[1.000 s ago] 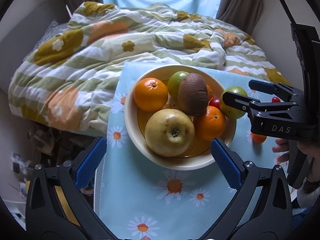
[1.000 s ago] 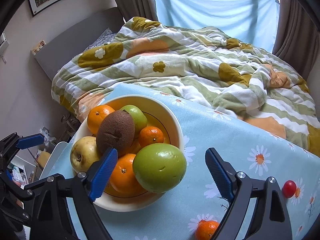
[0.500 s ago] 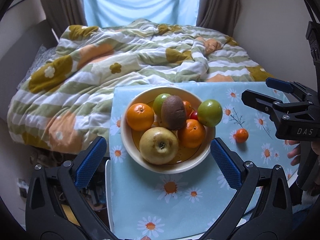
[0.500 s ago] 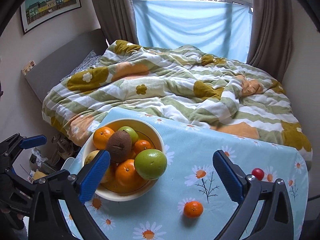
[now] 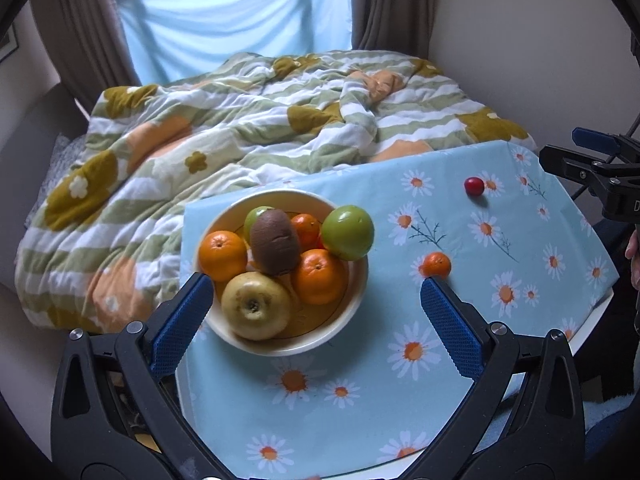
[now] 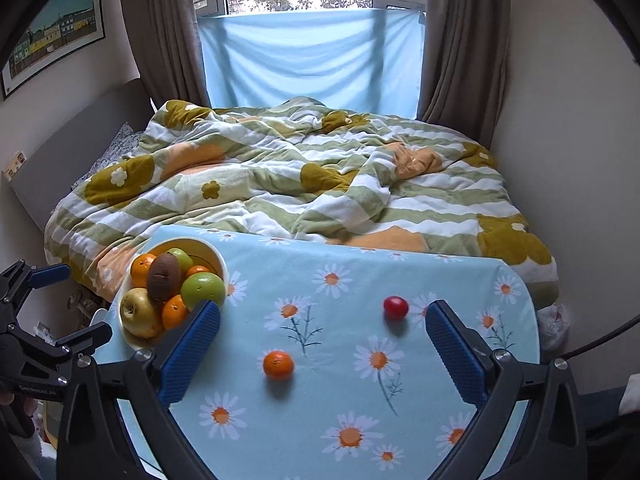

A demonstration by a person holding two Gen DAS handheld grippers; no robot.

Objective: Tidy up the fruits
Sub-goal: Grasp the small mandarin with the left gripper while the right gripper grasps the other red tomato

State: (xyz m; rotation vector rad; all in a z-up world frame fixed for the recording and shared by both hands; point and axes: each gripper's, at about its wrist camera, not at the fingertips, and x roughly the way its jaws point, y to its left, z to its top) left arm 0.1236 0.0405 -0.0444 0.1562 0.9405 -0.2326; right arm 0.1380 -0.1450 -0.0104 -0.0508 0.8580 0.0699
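Left tool (image 5: 316,304) jaws wide, empty; right tool (image 6: 322,334) jaws just opened wide, empty, angled downward

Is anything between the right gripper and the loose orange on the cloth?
Nothing visible. The right gripper is open and empty, and the orange lies alone on bare cloth between its fingers' lines. The red fruit sits apart, farther back.

Contents: one bowl (image 5: 352,320); five oranges, four in the bowl and one loose (image 5: 437,265); two green fruits (image 5: 348,232); one kiwi (image 5: 275,246); one yellow apple (image 5: 256,305); one small red fruit (image 5: 474,187).
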